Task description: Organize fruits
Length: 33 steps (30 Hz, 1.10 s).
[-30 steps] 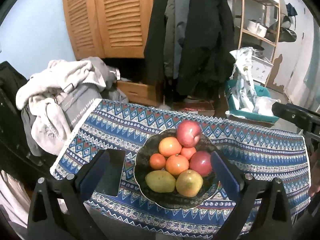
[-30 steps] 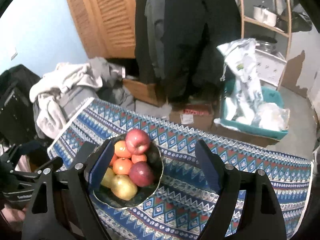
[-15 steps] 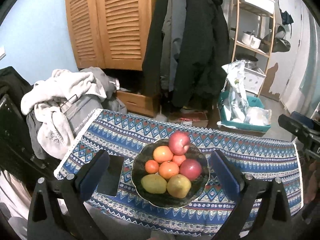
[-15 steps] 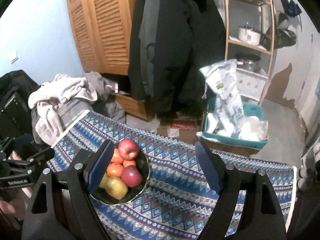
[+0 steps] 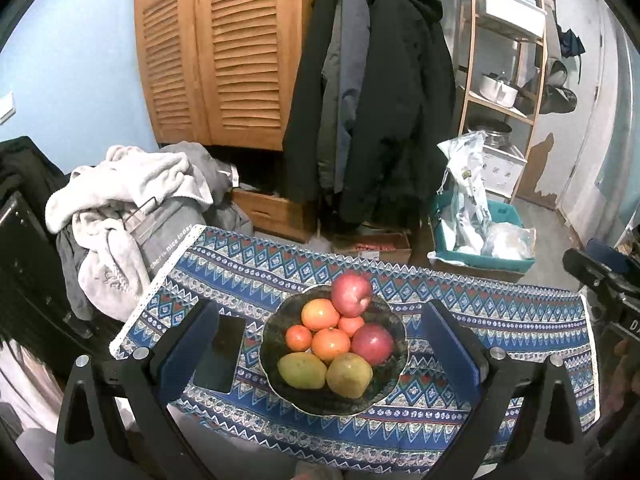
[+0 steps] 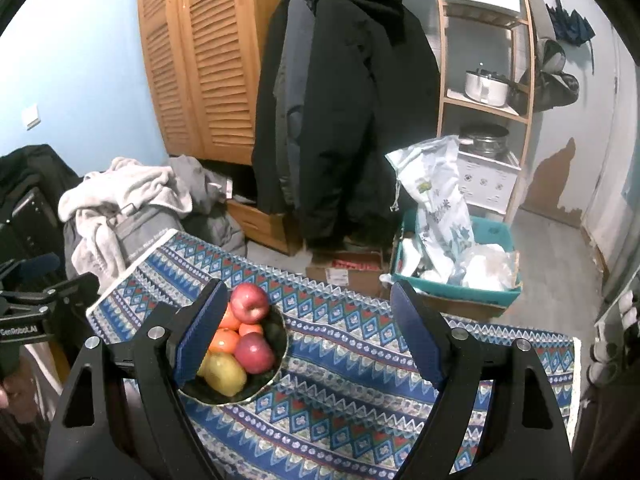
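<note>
A dark bowl [image 5: 276, 344] sits on a blue patterned tablecloth [image 5: 500, 316] and holds two red apples [image 5: 351, 289], several oranges [image 5: 320, 314] and two yellow-green pears [image 5: 302, 370]. My left gripper [image 5: 320, 344] is open and empty, held back above the near side of the bowl. My right gripper [image 6: 312, 340] is open and empty, above the cloth to the right of the bowl [image 6: 276, 354]; its left finger hides part of the fruit. The top apple [image 6: 249, 302] shows there too.
A dark phone-like slab [image 5: 220, 354] lies on the cloth left of the bowl. Beyond the table are a pile of clothes [image 5: 120, 200], hanging coats [image 5: 372, 100], a teal bin [image 6: 456, 264], a cardboard box [image 6: 346, 268] and a wooden shelf [image 6: 484, 40].
Both grippers have pulled back and up from the table. The bowl looks smaller and lower in both views. The fruit has not moved.
</note>
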Each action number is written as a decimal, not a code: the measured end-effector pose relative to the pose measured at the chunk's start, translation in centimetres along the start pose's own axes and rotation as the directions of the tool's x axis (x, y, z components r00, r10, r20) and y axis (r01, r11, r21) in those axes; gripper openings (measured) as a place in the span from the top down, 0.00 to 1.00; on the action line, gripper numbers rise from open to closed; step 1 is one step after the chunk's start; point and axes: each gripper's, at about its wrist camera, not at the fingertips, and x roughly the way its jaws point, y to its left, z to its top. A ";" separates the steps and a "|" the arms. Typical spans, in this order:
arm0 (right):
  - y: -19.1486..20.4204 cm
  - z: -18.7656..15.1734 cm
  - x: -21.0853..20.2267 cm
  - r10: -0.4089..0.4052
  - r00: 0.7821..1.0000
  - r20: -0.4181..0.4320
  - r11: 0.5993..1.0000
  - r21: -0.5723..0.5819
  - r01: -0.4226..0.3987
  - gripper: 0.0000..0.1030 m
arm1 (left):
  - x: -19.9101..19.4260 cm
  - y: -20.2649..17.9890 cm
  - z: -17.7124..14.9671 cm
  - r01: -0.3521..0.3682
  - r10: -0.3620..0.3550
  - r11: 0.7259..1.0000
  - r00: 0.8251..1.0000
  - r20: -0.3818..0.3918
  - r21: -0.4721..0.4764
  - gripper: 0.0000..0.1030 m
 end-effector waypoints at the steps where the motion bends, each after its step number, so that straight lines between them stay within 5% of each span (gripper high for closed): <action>1: -0.2 0.0 -0.1 -0.004 1.000 0.003 1.000 0.005 0.004 0.20 | 0.0 0.0 0.0 0.001 -0.001 1.000 1.000 0.000 0.002 0.01; 33: -0.5 -1.0 0.3 0.004 1.000 -0.028 1.000 0.002 -0.004 0.20 | 0.0 -0.8 0.0 0.016 -0.016 1.000 1.000 -0.004 0.025 0.01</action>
